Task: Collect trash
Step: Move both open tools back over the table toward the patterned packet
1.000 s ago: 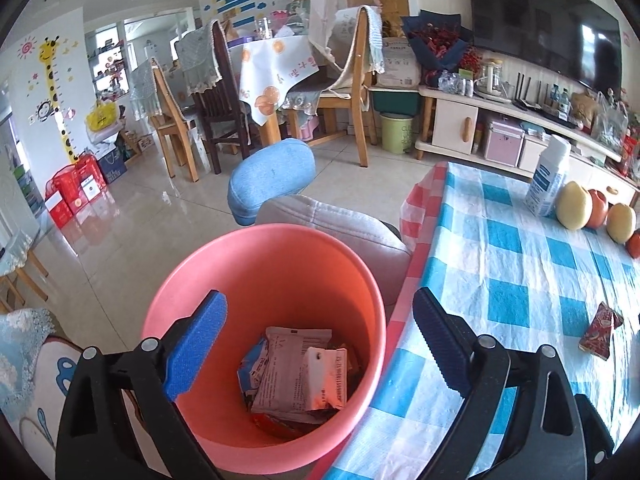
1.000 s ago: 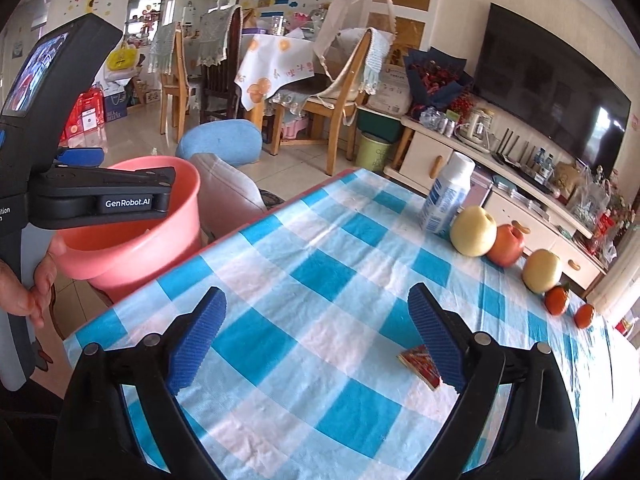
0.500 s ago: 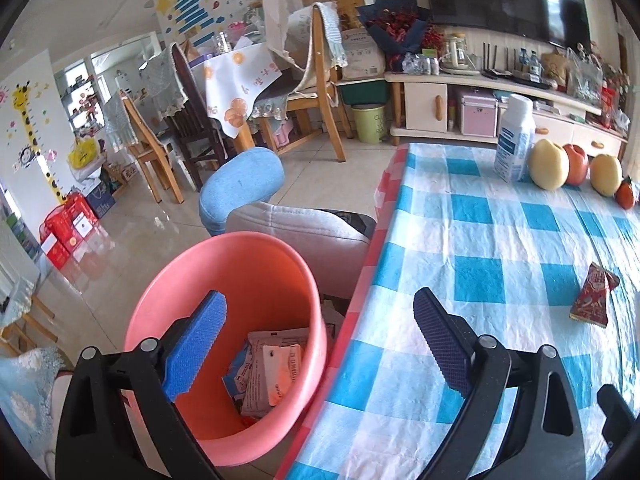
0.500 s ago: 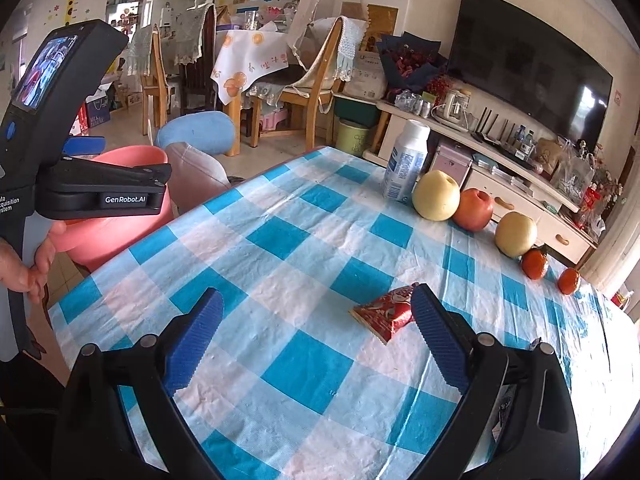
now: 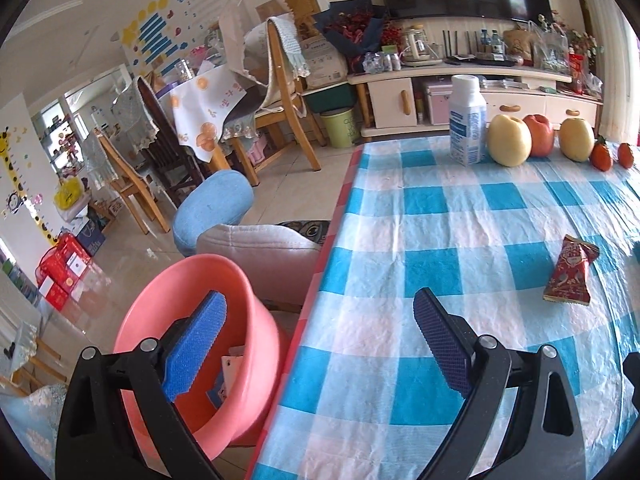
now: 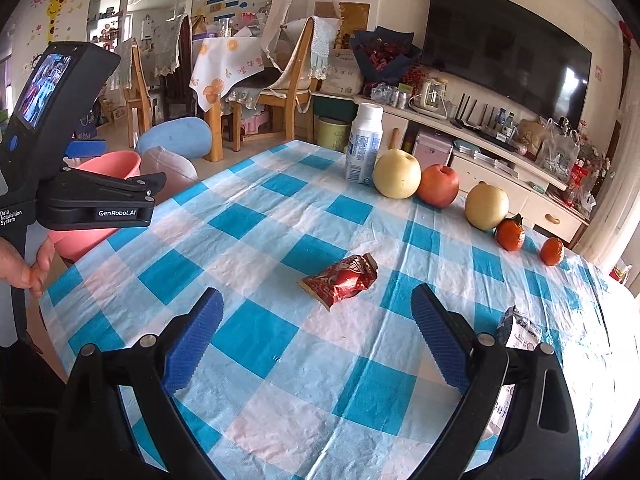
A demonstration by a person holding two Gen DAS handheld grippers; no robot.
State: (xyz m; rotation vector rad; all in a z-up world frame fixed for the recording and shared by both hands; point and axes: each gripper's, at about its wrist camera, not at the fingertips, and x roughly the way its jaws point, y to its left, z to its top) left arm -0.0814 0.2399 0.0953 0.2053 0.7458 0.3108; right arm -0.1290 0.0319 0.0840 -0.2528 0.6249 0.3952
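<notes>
The red snack wrapper (image 6: 340,280) lies flat on the blue-and-white checked tablecloth (image 6: 256,336), near the middle of the table and well apart from the fruit. The right gripper (image 6: 316,344) is above the cloth just short of the wrapper, jaws spread wide and holding nothing. A second wrapper (image 6: 518,330), pale with print, lies at the right edge, partly hidden behind the right finger. The left gripper (image 5: 320,344) is likewise spread wide and empty, straddling the table edge; its left pad (image 5: 196,344) is over the pink bin (image 5: 160,304), which holds discarded packets. At the far side stand a white bottle (image 6: 364,144), two pears, an apple and two tangerines
</notes>
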